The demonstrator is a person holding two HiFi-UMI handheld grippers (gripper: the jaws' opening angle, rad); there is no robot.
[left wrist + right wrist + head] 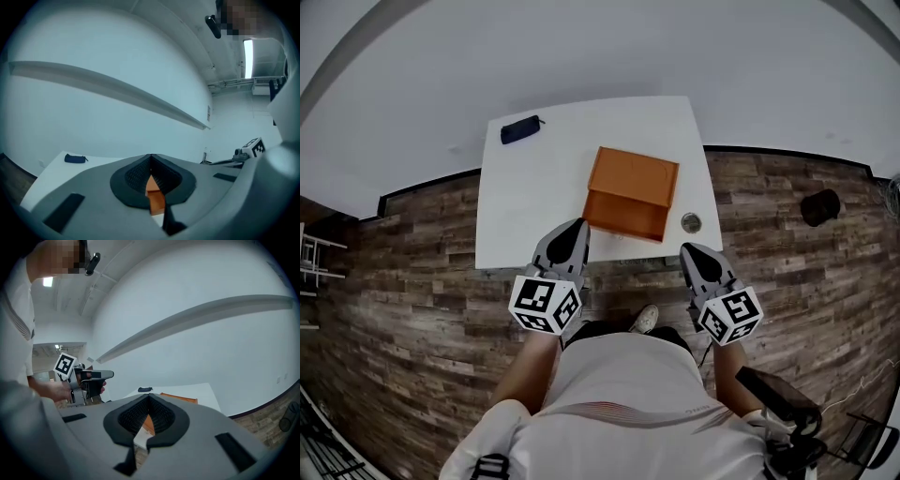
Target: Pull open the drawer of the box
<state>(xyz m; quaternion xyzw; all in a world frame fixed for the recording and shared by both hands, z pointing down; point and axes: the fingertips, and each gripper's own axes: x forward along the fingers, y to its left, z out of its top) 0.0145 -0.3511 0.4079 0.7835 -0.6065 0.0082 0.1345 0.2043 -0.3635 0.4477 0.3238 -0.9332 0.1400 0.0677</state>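
An orange box [634,175] lies on the white table [525,202], its drawer [623,217] standing out toward the table's near edge. My left gripper [578,226] hovers just in front of the drawer's left corner, shut and holding nothing. In the left gripper view the pads [139,174] meet at the tip, and a strip of the box [155,196] shows below them. Off the table's near right corner hangs my right gripper [686,249], also shut and holding nothing. The right gripper view shows the box [181,399] beyond its closed pads [161,414] and the left gripper [86,379] off to the left.
A dark blue pouch [519,129] lies at the table's far left corner. A small round object [691,222] sits right of the box. On the wood floor are a black object [820,206] at right and dark equipment [780,405] at lower right. A white wall stands behind the table.
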